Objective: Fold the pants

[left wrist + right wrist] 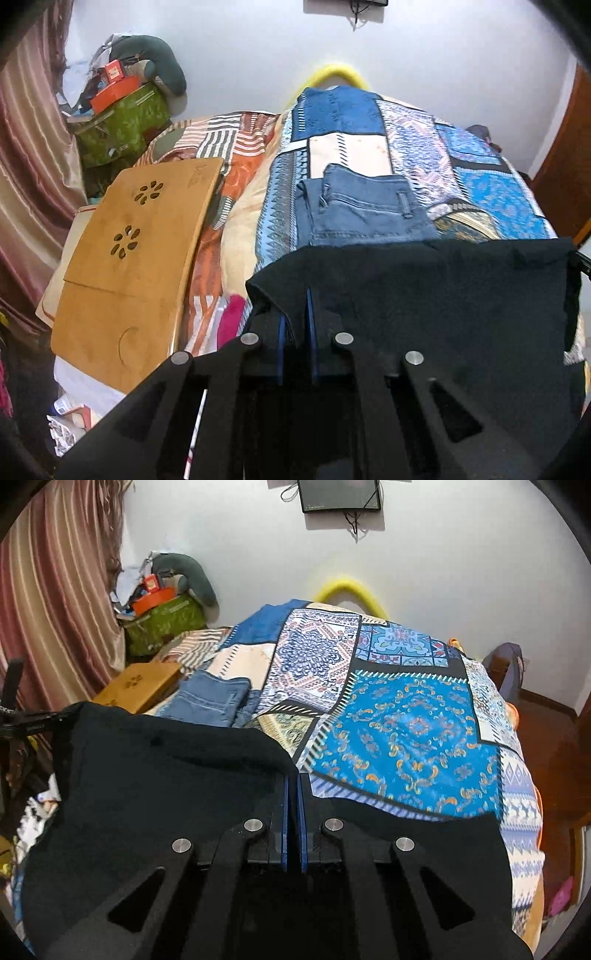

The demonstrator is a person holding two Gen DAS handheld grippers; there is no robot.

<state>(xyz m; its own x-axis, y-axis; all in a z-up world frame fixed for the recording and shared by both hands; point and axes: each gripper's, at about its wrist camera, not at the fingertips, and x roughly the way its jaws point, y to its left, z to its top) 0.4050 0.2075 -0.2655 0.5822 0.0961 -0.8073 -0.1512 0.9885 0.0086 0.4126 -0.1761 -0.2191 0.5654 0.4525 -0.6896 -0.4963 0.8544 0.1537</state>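
Note:
Black pants (pixel 424 295) are stretched between my two grippers above the patterned blue bedspread (pixel 480 184). My left gripper (pixel 295 314) is shut on the pants' left corner. My right gripper (pixel 293 786) is shut on the right corner of the same black pants (pixel 166 775). The other gripper's tip shows at the far edge in each view. Most of the cloth hangs down and hides the bed's near side.
Folded blue jeans (pixel 362 206) lie on the bedspread (pixel 406 731) just beyond the black pants; they also show in the right wrist view (pixel 210 701). A wooden lap tray (pixel 136 258) lies left. A cluttered green bag (pixel 122 122), curtain (pixel 33 166) and wall stand behind.

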